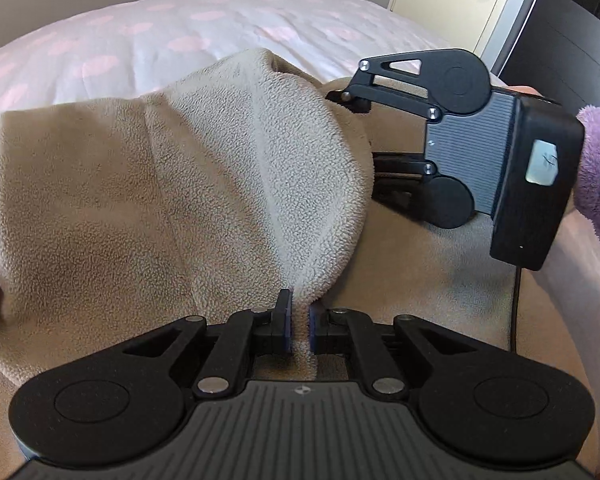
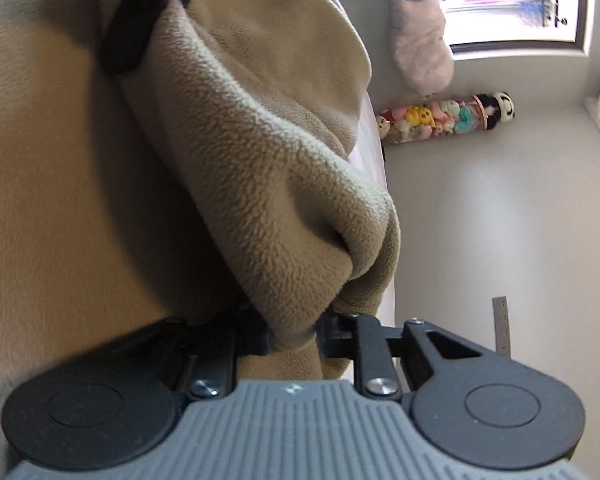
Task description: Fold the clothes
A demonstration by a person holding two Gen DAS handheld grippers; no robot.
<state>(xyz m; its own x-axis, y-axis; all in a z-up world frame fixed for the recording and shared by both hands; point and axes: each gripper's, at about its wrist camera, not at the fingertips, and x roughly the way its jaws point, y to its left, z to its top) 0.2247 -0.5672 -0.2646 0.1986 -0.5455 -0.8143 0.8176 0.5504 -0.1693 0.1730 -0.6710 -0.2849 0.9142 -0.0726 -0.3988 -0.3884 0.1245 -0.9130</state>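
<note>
No readable words, brands or numbers anywhere. Only a faint handwritten scribble, illegible, on the small pale label (image 1: 541, 161) at the back of the right gripper (image 1: 352, 98), well behind its claw, and tiny unreadable round emblems on both grey bodies.

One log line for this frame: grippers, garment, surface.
left gripper: shut on beige fleece garment | right gripper: shut on same garment | surface: pink-spotted white bedspread

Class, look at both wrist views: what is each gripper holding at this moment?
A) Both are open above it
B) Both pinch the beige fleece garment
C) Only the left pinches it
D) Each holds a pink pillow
B: the left gripper and the right gripper each clamp a fold of the beige fleece garment.
</note>
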